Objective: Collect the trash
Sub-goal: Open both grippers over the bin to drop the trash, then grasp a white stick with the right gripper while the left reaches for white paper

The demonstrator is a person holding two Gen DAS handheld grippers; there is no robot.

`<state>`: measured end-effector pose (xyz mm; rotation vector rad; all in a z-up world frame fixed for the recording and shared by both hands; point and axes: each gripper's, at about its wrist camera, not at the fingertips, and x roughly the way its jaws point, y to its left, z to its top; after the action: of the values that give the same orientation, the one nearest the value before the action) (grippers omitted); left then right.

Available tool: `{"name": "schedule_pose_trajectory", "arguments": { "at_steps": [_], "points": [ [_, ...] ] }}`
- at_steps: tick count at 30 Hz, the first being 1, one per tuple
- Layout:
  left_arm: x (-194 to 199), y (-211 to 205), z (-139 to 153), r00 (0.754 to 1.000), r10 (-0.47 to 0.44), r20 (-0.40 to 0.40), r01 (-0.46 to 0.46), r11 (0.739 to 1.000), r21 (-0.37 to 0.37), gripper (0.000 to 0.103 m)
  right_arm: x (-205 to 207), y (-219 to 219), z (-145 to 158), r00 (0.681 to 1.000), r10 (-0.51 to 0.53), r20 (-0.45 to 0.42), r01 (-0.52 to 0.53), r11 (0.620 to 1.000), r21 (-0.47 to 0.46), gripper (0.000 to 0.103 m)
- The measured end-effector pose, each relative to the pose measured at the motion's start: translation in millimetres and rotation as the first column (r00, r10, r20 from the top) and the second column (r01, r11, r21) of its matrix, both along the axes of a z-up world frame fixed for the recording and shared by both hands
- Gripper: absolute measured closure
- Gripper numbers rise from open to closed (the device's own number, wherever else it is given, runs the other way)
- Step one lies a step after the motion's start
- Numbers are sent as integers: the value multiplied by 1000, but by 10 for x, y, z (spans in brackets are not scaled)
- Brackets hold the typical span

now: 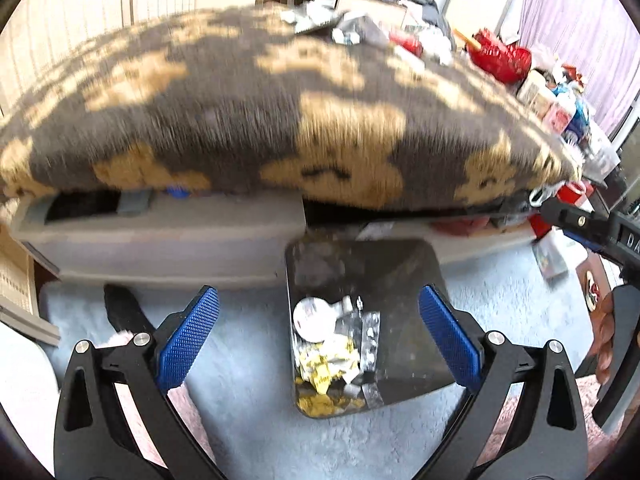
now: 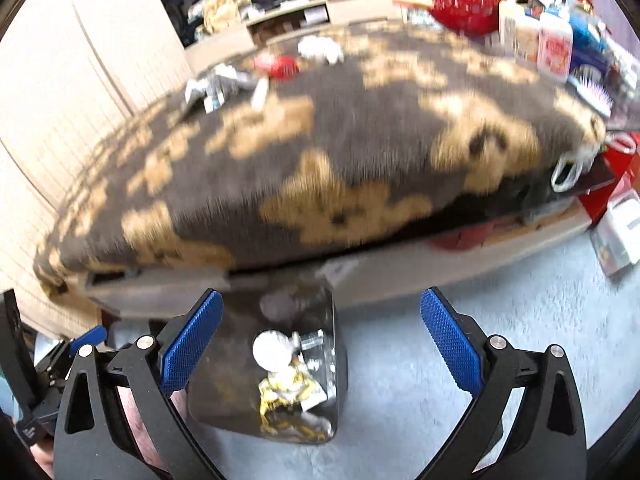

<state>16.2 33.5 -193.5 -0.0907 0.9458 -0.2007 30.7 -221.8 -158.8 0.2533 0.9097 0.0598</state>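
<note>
The bear-print blanket (image 1: 248,120) covers the low tabletop and fills the far half of both views. Some trash still lies on its far side: in the right wrist view, one crumpled white wad (image 2: 320,49), one red piece (image 2: 282,67) and a loose cluster of silvery wrappers (image 2: 218,84). The blur keeps me from counting the cluster. At the far right stands one red basket (image 2: 468,2) among bottles and boxes, which do not look like trash.

On the pale carpet (image 1: 248,380), just in front of the tabletop's near edge, stands one dark bin (image 1: 360,320). It already holds a small heap: one round white lid, yellow-and-white wrappers and a few foil blister strips. By my reading the job is partly done, with the blanket's litter left.

Both the left tongs (image 1: 318,336) and the right tongs (image 2: 320,344) are spread wide and hold nothing, poised above the bin.
</note>
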Motion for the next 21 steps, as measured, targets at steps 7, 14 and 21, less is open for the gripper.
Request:
{"name": "schedule_pose_trajectory", "arguments": {
  "at_steps": [7,14,21],
  "points": [
    [228,42,353,996,33,80,-34,999,18,8,301,162,422,995,48,84,-44,998,-48,3],
    [567,110,680,986,76,149,-75,997,-12,8,653,302,637,985,84,154,-67,991,-114,3],
    [1173,126,884,979,59,195,-71,996,52,8,1237,356,564,986,95,136,-83,992,-90,50]
  ]
}}
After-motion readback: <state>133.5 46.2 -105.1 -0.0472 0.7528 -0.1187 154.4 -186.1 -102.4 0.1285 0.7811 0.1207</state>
